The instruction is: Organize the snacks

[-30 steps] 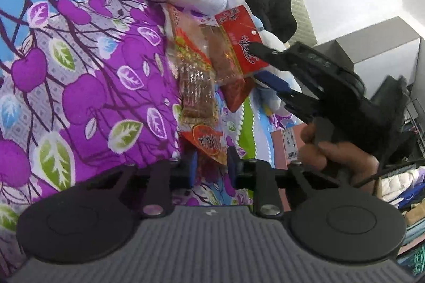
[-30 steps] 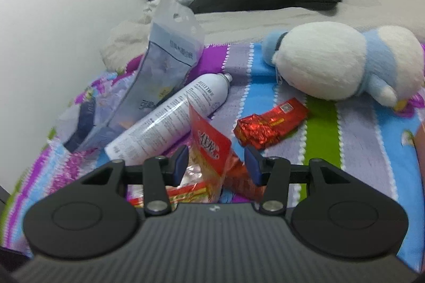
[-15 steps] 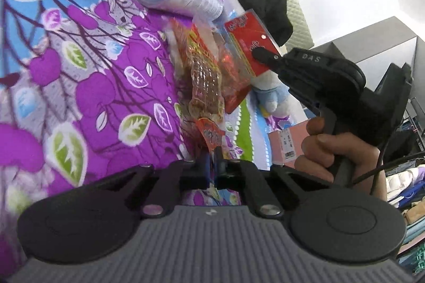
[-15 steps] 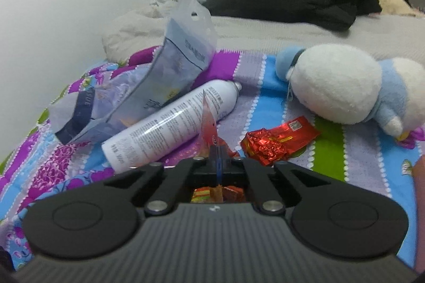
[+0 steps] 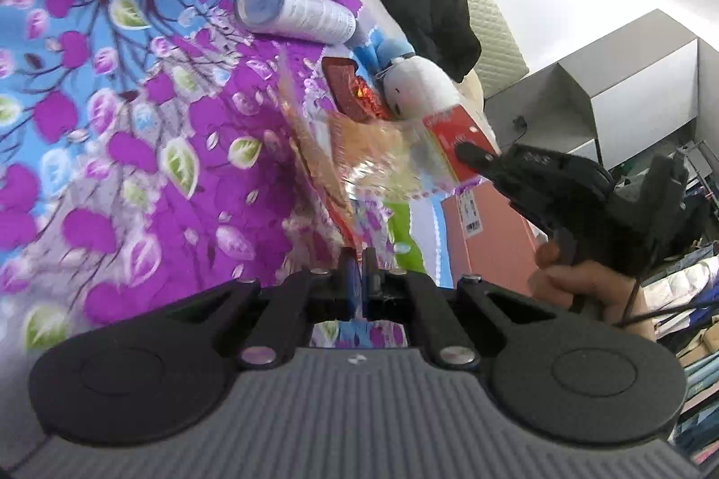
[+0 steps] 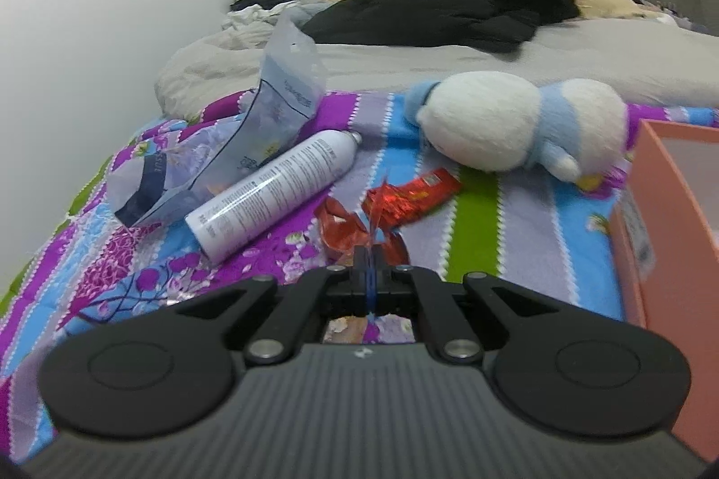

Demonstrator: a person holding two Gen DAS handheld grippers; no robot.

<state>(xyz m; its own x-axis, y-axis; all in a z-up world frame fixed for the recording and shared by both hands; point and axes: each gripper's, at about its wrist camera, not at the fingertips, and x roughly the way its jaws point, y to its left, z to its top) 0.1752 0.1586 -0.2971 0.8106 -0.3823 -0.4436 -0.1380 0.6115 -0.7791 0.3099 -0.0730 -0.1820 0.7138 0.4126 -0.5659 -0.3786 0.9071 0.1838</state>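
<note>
A: Obstacles, right wrist view?
B: Spray can left of centre, torn bag behind it, plush toy upper right, pink box walling the right edge.
A: Free room?
B: Striped blanket lower right of centre lies bare.

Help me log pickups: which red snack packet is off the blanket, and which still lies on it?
The clear-and-red snack bag is lifted, pinched at opposite ends by the left gripper and right gripper. The crinkled red foil packet lies by the plush toy.
</note>
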